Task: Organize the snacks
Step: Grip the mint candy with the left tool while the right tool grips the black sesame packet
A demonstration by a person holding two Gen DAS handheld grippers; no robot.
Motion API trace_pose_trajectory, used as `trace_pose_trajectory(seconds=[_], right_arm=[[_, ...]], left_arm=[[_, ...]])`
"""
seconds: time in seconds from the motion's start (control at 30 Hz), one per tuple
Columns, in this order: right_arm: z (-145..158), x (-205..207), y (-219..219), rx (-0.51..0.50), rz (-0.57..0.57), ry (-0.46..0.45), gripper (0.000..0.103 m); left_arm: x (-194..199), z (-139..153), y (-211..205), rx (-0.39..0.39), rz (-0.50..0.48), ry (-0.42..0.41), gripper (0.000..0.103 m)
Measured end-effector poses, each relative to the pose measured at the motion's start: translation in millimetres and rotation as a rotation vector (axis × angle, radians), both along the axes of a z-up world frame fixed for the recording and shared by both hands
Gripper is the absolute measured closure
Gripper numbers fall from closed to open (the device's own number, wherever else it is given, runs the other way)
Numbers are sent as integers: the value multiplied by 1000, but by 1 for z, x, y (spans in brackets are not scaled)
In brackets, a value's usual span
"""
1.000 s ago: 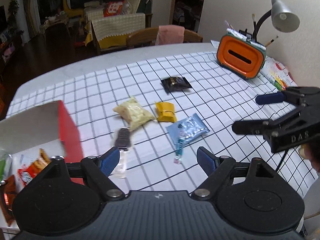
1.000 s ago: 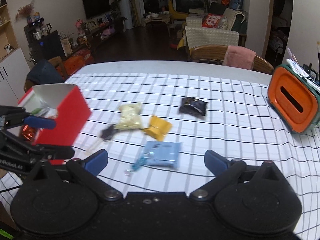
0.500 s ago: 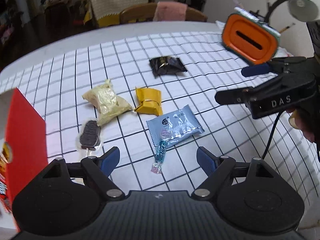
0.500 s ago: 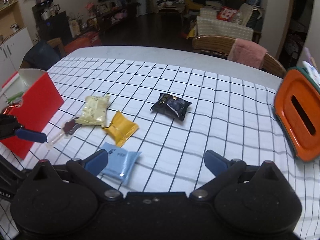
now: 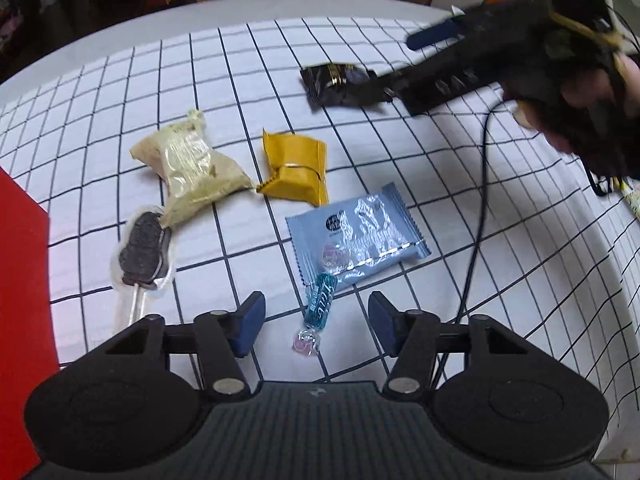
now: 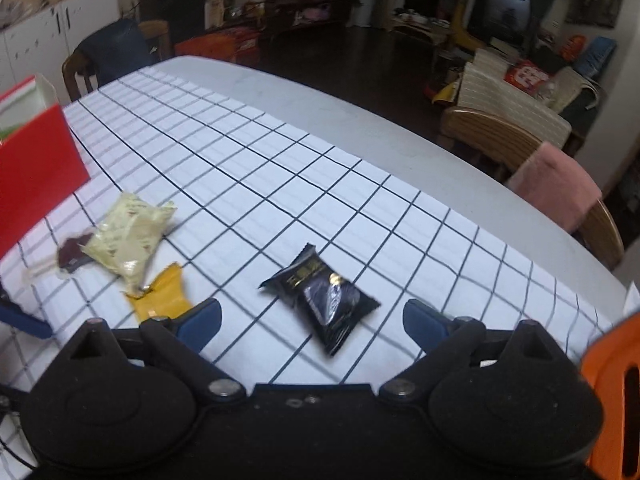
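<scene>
A teal wrapped candy lies on the checked tablecloth, partly on a light blue packet. My left gripper hovers low over it with its jaws closing. The candy sits between the pads, with a gap on each side. A black snack packet lies between the wide-set fingers of my right gripper, whose jaws are closing slightly without touching it. In the left wrist view the right gripper reaches over that black packet.
A pale yellow packet, an orange-yellow packet and a wrapped chocolate lollipop lie left of the candy. A red box stands at the left edge. An orange container is at the right. Chairs stand behind the table.
Both grippers have dropped closer to the table. The left jaws have narrowed around the teal candy. The right gripper has swung and rolled over to the black packet.
</scene>
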State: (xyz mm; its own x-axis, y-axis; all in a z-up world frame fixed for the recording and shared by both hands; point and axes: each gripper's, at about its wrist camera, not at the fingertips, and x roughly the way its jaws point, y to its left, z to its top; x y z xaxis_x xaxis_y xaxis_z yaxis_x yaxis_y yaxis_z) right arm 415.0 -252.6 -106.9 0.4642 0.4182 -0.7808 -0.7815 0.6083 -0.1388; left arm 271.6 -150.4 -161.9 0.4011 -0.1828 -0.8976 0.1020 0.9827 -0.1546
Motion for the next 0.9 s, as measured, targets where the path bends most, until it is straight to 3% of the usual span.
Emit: trace_pose_trajectory(seconds=[0.17,0.23,0.47,0.57,0.67,0.9], right_arm=[[-12,20,12,-35,43,-9,10],[-16,26,16,-49,57,-10,19],[-33,35,23,-63,67,16,30],[-38,30,23,-51,64,32,45],[-36,23,20,-34,34,38,62],[-34,2,1,14,-109,50,70]], left_arm=[[4,-7,-5,-11,-26,16,58],[5,-9,-7,-17,-38,22,61],[5,-11,-12,-2,-61,11,71],[5,-12,-13,18,-61,1,82],[5,-13,-11,27,-61,-3,91],[3,-10,-4,10,-27,-8,91]])
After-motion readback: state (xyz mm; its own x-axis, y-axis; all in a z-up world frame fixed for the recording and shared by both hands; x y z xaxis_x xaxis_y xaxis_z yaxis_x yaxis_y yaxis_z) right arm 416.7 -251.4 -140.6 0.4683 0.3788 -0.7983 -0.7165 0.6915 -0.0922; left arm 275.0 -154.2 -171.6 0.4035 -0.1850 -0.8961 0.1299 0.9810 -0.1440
